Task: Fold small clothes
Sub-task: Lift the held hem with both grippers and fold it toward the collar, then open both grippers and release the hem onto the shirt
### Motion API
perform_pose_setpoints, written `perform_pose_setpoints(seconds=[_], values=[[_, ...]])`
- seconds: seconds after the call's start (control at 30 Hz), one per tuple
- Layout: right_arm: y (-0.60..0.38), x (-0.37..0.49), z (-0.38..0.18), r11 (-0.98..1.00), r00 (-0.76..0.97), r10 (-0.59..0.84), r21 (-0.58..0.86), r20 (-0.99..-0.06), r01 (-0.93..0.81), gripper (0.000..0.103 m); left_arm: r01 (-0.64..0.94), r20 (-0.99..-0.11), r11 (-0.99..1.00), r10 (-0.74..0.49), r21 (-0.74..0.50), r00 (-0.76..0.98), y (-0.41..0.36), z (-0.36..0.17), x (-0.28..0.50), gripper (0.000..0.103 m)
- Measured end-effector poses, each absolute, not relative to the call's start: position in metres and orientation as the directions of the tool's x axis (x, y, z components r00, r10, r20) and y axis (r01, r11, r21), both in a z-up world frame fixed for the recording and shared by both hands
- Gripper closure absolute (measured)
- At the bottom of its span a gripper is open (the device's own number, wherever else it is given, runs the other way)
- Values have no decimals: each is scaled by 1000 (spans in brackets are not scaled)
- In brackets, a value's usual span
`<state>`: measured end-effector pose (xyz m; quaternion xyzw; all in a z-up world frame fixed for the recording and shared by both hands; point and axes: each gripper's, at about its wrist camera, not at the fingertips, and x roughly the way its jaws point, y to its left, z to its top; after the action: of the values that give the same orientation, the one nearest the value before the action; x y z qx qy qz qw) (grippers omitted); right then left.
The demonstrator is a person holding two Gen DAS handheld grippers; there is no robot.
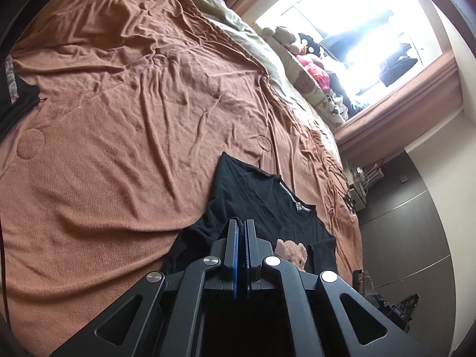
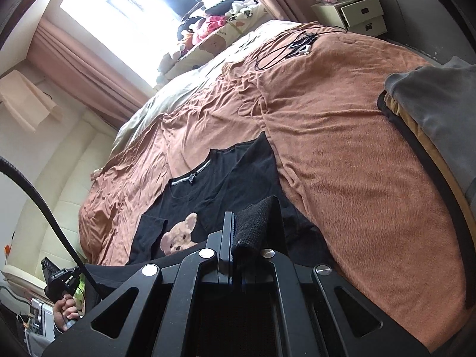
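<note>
A black bear-print T-shirt [image 1: 255, 208] lay on the brown blanket [image 1: 119, 148] near the edge of the bed, partly folded by the look of it. Each hand-held gripper was clamped on its cloth: the left hand-held gripper [image 1: 241, 223] had its jaws pressed together over a thin black edge, and the right hand-held gripper [image 2: 253, 217] pinched a thick bunch of black fabric. The step in hand seemed to be carrying one edge over the body of the shirt. The next move would call for laying that edge flat and square before letting go. One shirt, two grippers, one pile of folded clothes [image 2: 431, 104].
</note>
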<state>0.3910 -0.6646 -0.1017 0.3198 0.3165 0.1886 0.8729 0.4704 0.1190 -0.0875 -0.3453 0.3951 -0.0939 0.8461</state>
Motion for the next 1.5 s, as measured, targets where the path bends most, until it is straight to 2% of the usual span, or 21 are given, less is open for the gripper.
perform_pose_setpoints(seconds=[0.3,0.4,0.47,0.53,0.6,0.63,0.7,0.73,0.77,0.93,1.03,1.1,1.17,1.33,1.5], values=[[-645,451,-116,758,691,511,647,-512,-81,103,-174,-679,774,-395,-609,619,115,-126,529,100],[-639,467,-122,763,683,503,643,-529,-64,103,-195,-701,780,-384,-595,601,116,-141,543,100],[-638,472,-125,749,690,514,658,-509,-73,103,-211,-715,783,-376,-585,589,116,-152,552,100],[-636,482,-131,757,678,500,652,-540,-39,102,-206,-719,786,-381,-583,582,115,-157,560,99],[-635,486,-134,747,660,512,664,-550,-26,99,-226,-743,802,-352,-553,569,115,-160,562,90],[-634,485,-132,747,663,514,664,-544,-35,94,-227,-743,800,-355,-556,568,116,-160,562,85],[-635,480,-127,756,672,514,652,-534,-61,67,-222,-740,802,-353,-554,572,118,-157,557,57],[-636,477,-124,760,679,511,646,-527,-70,43,-227,-749,814,-333,-535,573,119,-156,554,50],[-638,472,-119,765,691,506,639,-517,-81,31,-226,-755,826,-314,-516,575,120,-153,552,44],[-642,458,-116,816,693,467,570,-550,-98,31,-192,-796,883,-269,-429,542,116,-150,544,35],[-641,449,-117,854,670,442,509,-596,-111,31,-145,-827,920,-247,-364,505,105,-152,539,26],[-637,447,-118,882,644,418,456,-641,-118,31,-112,-842,935,-244,-335,482,97,-155,536,16],[-631,445,-119,906,620,391,404,-680,-127,31,-88,-862,954,-216,-286,458,89,-158,535,12],[-623,447,-122,932,585,347,338,-733,-130,31,-19,-893,989,-126,-149,431,74,-163,536,12],[-608,461,-126,951,549,308,267,-777,-155,31,-11,-921,996,-82,-93,382,74,-179,540,12]])
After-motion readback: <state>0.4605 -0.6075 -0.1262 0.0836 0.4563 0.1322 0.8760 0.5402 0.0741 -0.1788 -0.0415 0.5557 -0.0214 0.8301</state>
